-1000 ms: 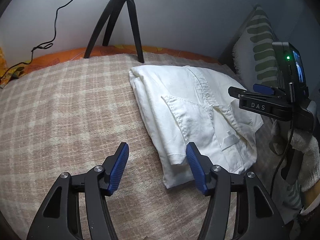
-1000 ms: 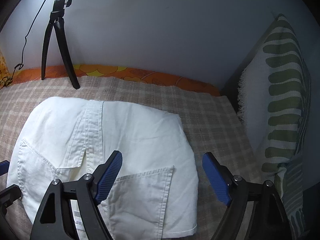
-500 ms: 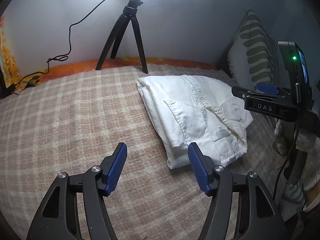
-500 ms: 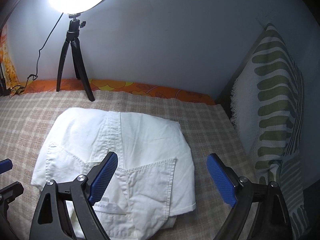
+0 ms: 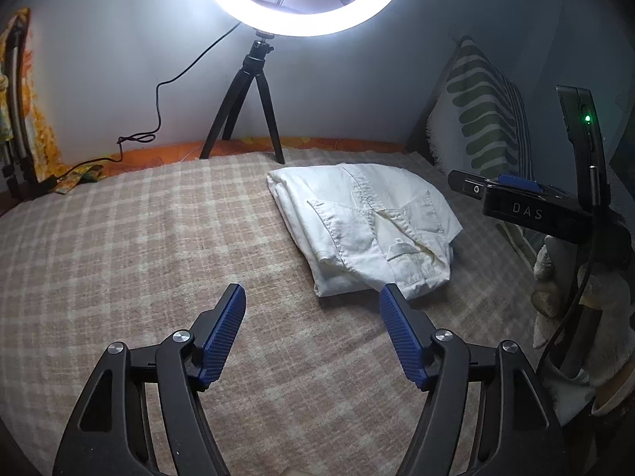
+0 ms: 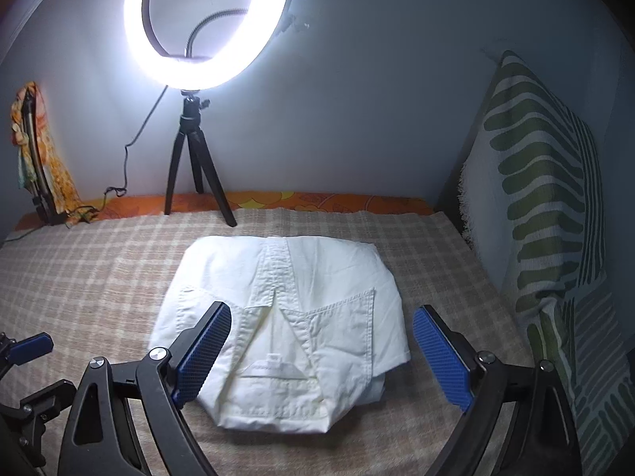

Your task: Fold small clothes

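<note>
A folded white garment (image 5: 369, 230) with pockets and seams facing up lies on the plaid blanket (image 5: 119, 258). My left gripper (image 5: 312, 297) hovers above the blanket short of the garment's near-left corner; its jaws are opening and nothing is between them. In the right wrist view the garment (image 6: 285, 329) lies flat straight ahead. My right gripper (image 6: 323, 313) hangs above its near edge, open wide and clear of the cloth. The right gripper's body (image 5: 516, 206) shows at the right of the left wrist view. One blue left fingertip (image 6: 27, 349) shows at the left edge of the right wrist view.
A lit ring light on a black tripod (image 5: 254, 91) stands at the blanket's far edge by the wall, its cable (image 5: 158, 111) trailing left. A green-patterned pillow (image 6: 547, 198) leans at the right. Orange sheet (image 6: 317, 200) edges the back. Patterned cloth (image 6: 31, 150) hangs far left.
Both grippers have drawn back and risen from the garment, which now looks smaller and farther. The ring light has come into view. The left jaws stand wider apart.
</note>
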Motion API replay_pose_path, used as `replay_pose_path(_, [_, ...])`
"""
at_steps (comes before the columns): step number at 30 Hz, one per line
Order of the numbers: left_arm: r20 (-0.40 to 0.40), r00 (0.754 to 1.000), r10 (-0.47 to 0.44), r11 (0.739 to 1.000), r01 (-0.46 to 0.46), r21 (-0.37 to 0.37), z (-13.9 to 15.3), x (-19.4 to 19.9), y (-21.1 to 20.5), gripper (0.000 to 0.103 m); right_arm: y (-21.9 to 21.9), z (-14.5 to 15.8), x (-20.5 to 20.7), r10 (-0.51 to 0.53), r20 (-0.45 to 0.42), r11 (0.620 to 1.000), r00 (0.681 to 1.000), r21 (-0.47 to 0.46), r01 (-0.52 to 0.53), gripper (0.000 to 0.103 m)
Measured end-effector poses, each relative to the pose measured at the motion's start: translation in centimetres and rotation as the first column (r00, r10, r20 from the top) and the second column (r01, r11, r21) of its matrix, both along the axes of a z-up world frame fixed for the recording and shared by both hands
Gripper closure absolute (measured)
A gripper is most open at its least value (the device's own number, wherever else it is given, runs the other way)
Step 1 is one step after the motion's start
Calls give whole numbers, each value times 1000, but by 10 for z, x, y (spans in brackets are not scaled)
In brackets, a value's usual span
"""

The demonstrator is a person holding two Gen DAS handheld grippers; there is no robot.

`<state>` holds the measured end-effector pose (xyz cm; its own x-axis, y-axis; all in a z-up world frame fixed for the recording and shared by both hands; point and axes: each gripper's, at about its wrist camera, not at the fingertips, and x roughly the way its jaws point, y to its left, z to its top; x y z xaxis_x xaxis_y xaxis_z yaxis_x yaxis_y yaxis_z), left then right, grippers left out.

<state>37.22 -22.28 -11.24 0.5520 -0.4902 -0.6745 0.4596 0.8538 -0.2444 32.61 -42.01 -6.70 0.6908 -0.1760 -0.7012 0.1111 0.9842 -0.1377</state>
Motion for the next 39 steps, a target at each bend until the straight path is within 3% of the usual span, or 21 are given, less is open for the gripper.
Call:
replay_pose_path(6, [90,996,9,1000,-10,13,13,-34,12,33,3,6,-36,-4,24,996,1000,89,2,7])
replay_pose_path(14, [172,985,6,999,-13,36,22,-83,26,22,9,4,-84,-9,47,997,999,76,6,3])
replay_pose_path(18, [162,986,28,999,-32,21,24,-96,33,22,11,2,-104,-14,55,995,998,97,9,0])
replay_pose_path(24, [170,984,50,997,-58,41,24,-114,41,22,26,1,-132,0,72,999,997,39,-2,0])
replay_pose_path(29, [159,984,82,995,-90,42,19,-129,48,18,38,1,-150,19,73,997,997,73,-25,0])
replay_pose_path(30, [162,983,90,994,-99,44,18,-132,49,15,41,1,-154,21,75,997,997,78,-27,0])
replay_pose_path(32, [164,981,106,992,-116,51,17,-139,51,0,47,0,-161,22,79,997,997,75,-28,0])
replay_pose_path(37, [95,988,124,992,-127,23,8,-144,56,0,59,-5,-173,25,79,995,997,92,-33,0])
replay_pose_path(39, [106,987,124,991,-128,32,7,-148,55,0,63,-7,-176,24,79,995,997,90,-31,0])
